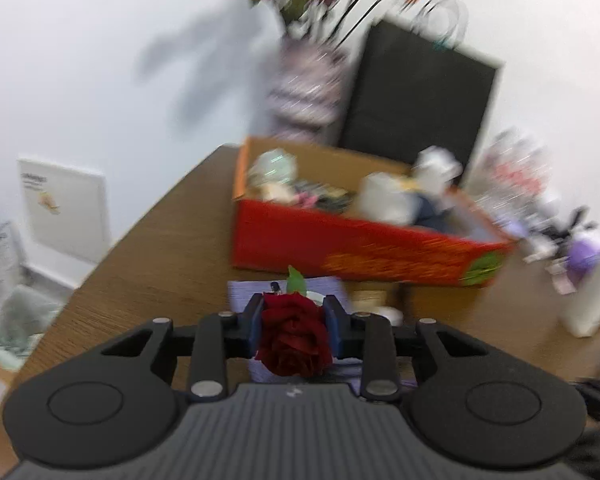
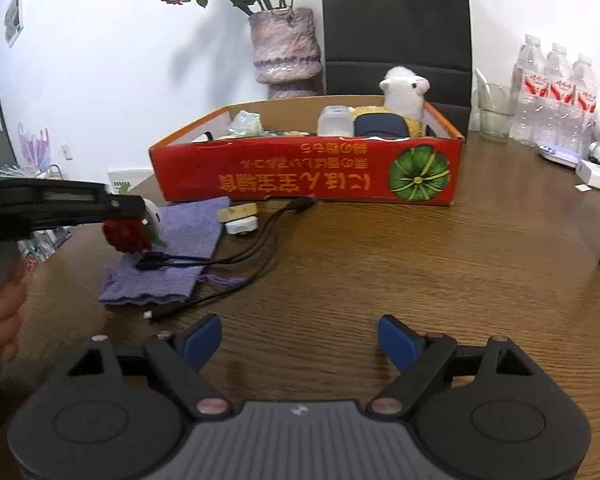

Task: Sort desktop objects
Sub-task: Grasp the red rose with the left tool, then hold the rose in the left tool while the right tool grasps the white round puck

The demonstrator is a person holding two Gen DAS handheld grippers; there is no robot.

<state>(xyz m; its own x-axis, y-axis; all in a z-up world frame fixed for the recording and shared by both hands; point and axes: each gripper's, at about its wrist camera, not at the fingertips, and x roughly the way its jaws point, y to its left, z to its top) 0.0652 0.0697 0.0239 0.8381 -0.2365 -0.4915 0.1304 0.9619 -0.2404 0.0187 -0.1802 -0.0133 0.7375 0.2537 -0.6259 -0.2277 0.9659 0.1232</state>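
My left gripper (image 1: 293,314) is shut on a dark red rose (image 1: 294,338) with a green leaf, held above a purple cloth pouch (image 1: 288,290). The right wrist view shows the rose (image 2: 126,236) in the left gripper (image 2: 130,220) over the pouch (image 2: 168,256). The red cardboard box (image 2: 306,174) stands behind it, holding a white plush llama (image 2: 404,94) and several small items. My right gripper (image 2: 300,338) is open and empty above bare wooden table. A black cable (image 2: 228,260), a white adapter (image 2: 242,225) and a tan block (image 2: 237,212) lie in front of the box.
A purple vase with dried flowers (image 2: 286,46) and a black paper bag (image 2: 396,28) stand behind the box. Water bottles (image 2: 554,96), a glass (image 2: 494,114) and white gadgets (image 2: 596,174) sit at the right. The table's left edge (image 1: 112,248) drops to the floor.
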